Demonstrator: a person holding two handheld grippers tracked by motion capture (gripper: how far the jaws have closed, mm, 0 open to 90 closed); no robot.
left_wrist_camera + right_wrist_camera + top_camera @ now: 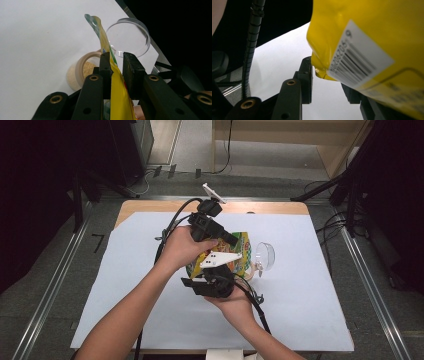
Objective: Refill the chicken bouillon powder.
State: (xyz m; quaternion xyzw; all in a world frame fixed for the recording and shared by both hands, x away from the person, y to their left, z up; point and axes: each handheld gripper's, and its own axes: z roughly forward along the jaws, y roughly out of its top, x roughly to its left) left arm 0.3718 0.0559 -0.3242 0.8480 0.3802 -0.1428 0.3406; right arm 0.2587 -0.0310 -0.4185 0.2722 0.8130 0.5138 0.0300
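Glossy yellow foil pouch (117, 100), matt black plastic jaws
Beside the pouch: clear smooth plastic lid (130, 37), grainy powder in a jar (80, 73), matt white paper sheet (310, 285)

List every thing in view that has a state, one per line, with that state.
Yellow bag: held up off the table between both grippers, its top edge twisted.
Jar: open, tan powder inside, on the white sheet.
Clear lid: off the jar, beyond it.
Left gripper: jaws either side of the bag's top, a gap at one side.
Right gripper: bag's lower corner between its jaws; grip unclear.
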